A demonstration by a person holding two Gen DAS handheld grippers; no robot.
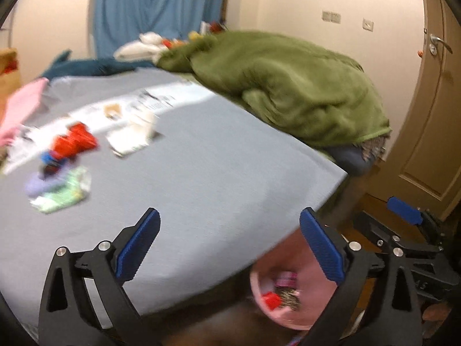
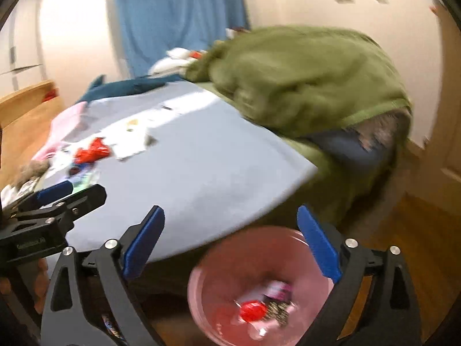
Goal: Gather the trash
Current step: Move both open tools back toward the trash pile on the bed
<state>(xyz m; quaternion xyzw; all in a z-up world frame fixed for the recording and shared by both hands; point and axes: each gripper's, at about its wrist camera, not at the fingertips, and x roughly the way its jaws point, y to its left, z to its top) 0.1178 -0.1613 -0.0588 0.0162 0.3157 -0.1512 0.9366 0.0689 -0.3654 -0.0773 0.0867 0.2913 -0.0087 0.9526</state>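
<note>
Trash [image 1: 72,144] scattered on grey sheet [image 1: 201,158]; more wrappers [image 2: 259,308] inside pink bin [image 2: 207,274] beside bed. Left gripper [image 1: 230,248] and right gripper [image 2: 230,242] both wide apart, holding nothing.

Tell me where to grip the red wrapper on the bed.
Pinch the red wrapper across a raised crumpled ridge, coming from above. It lies low on the grey sheet with other litter close beside it, so a side approach would likely snag the neighbours.
</note>
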